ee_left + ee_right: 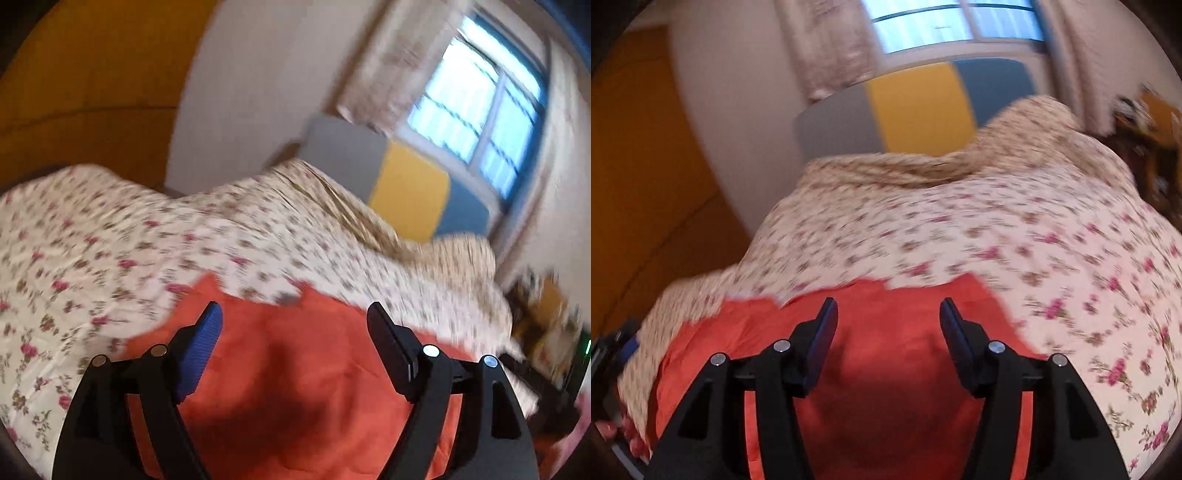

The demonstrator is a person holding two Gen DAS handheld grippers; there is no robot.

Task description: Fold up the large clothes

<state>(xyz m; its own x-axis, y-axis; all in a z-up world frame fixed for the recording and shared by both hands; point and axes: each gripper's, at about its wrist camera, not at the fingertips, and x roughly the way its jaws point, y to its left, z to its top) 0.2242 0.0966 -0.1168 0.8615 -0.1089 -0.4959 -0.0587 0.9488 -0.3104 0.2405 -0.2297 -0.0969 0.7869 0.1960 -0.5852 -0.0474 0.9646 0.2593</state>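
Observation:
An orange-red garment (295,369) lies spread on the flowered bedspread (92,258), filling the lower middle of the left wrist view. My left gripper (295,314) is open and empty above it, jaws wide apart. In the right wrist view the same garment (886,369) lies under my right gripper (888,310), which is also open and empty. The garment's far edge (871,284) is jagged against the bedspread (1034,258). Both views are blurred by motion.
A headboard of grey, yellow and blue panels (916,110) stands at the far end of the bed under a window (942,26). An orange wardrobe (92,92) is on the left. A cluttered bedside stand (546,314) is on the right.

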